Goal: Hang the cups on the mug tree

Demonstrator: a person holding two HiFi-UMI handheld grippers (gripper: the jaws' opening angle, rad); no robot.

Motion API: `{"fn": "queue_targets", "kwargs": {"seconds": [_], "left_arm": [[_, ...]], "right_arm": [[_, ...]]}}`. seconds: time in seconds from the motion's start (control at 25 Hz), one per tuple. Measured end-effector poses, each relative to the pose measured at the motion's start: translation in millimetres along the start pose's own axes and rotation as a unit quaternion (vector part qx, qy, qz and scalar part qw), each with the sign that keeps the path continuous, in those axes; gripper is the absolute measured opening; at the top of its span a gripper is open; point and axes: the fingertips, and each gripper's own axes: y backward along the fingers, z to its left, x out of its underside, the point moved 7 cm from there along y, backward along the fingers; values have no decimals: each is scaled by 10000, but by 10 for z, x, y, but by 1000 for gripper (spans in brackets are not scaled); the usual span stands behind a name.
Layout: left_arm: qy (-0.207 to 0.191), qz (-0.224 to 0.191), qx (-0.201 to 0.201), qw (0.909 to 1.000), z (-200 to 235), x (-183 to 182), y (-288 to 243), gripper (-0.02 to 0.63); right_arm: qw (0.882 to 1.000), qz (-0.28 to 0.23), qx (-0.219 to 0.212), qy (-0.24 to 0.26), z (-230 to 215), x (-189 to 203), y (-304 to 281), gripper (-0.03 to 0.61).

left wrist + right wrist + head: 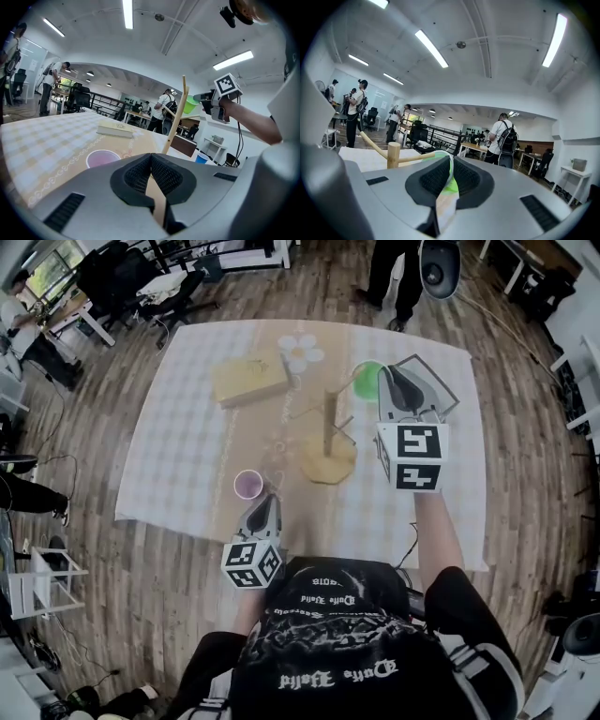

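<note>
Left gripper [268, 502]: low over the near edge of the worktop [178, 474], jaws shut together with nothing between them, pointing away from the person.
Purple cup [248, 485]: upright on the checked cloth [187, 409], mouth up, just ahead of the left gripper's tips and a little to their left; not touching them.
Book [248, 380]: flat on the cloth, farther back, well apart from both grippers.
Mug tree [327, 431]: wooden post with slanted pegs on a flat base, at the middle of the worktop, between the two grippers.
Green cup [365, 379]: raised off the worktop, just right of the mug tree's top, its rim pinched in the right gripper. In the right gripper view one peg reaches towards the cup; whether it touches cannot be told.
Right gripper [392, 379]: held high, right of the mug tree, jaws closed on the green cup's thin wall.
</note>
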Motion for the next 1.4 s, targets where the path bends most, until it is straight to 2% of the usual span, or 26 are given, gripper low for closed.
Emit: {"fn": "queue_targets", "kwargs": {"seconds": [0.36, 0.52, 0.88, 1.08, 1.4], "left_arm": [[95, -2, -20, 10000, 1, 38, 11, 20], [128, 0, -46, 9999, -7, 67, 47, 20], [181, 39, 38, 9998, -39, 118, 19, 20], [175, 37, 98, 9998, -70, 115, -15, 20], [193, 58, 302, 9993, -126, 130, -28, 20]], "right_arm": [[9978, -247, -146, 597, 176, -78, 51, 35], [9957, -350, -68, 855, 214, -85, 109, 35], [9834, -554, 193, 1717, 376, -122, 184, 35], [9714, -665, 237, 2267, 497, -114, 244, 37], [9619, -591, 272, 2655, 690, -25, 307, 48]]}}
